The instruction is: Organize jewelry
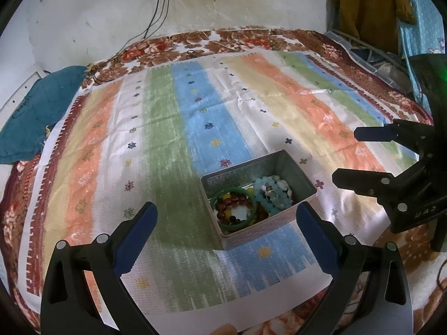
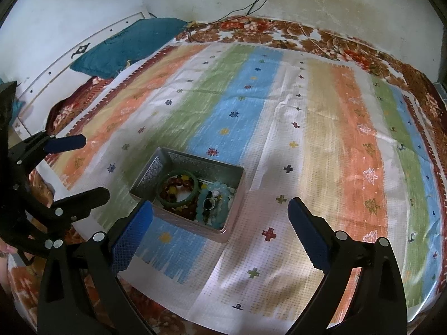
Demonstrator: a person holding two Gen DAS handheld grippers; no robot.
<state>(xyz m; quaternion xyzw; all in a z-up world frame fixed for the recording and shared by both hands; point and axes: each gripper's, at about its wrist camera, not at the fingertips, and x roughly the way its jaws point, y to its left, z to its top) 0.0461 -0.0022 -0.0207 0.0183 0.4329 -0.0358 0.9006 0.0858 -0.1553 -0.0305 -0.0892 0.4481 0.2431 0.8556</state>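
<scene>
While both grippers' fingers point(image 1: 145, 217) point(image 2: 304, 223) stand apart and empty, a jewelry-filled tin point(image 1: 293, 167) sits between them on the bed.

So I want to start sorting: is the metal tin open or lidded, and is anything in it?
Open: the metal tin shows no lid, and it holds a green bangle, dark beads and light blue bead bracelets.
</scene>
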